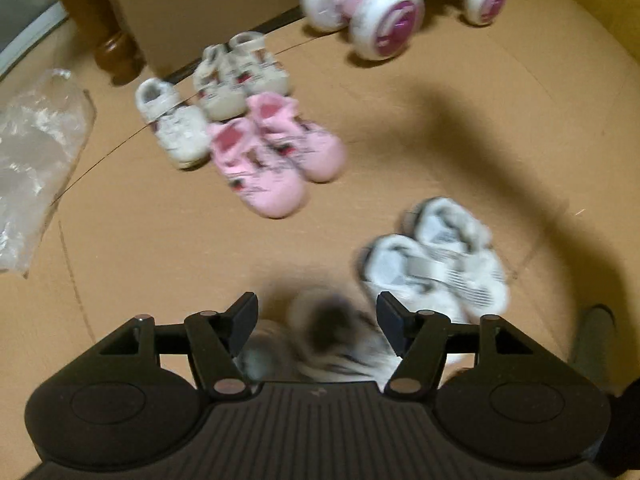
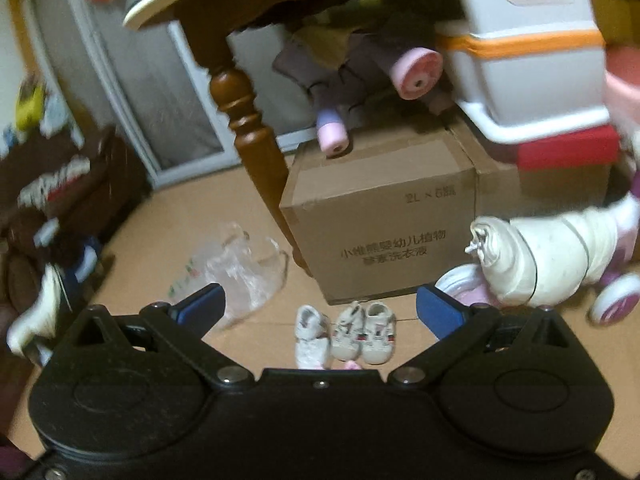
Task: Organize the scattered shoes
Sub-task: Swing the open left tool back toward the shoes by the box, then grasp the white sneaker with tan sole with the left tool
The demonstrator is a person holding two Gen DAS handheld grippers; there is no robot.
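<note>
Left gripper (image 1: 316,306): jaws spread wide, holding nothing; a blurred shoe (image 1: 320,340) lies on the floor between and under them, and whether they touch it cannot be told.
Right gripper (image 2: 320,304): jaws spread wide and empty, held well above the floor, facing the box.
Pink shoes (image 1: 276,156): two, side by side and touching, in the middle of the floor.
Beige shoes (image 1: 238,72): two, side by side, just in front of the box; in the right wrist view they (image 2: 363,334) sit between the jaws, far below.
White shoe (image 1: 174,124): one, just left of the beige pair and touching the near pink shoe; in the right wrist view it (image 2: 312,336) lies left of the beige pair.
Grey-white shoes (image 1: 436,260): two, side by side, right of the left gripper, near its right finger.
Shoe count: eight in the left wrist view, three pairs and two singles.
Floor (image 1: 400,128): brown cardboard sheeting with all the shoes on it.
Box (image 2: 380,216): one printed cardboard box, behind the beige pair.
Table leg (image 2: 244,120): one turned wooden leg, left of the box.
Plastic bag (image 1: 36,152): one, clear and crumpled, on the floor at the left.
Toy car (image 1: 384,0): three white and purple wheels in sight, at the far right of the floor.
</note>
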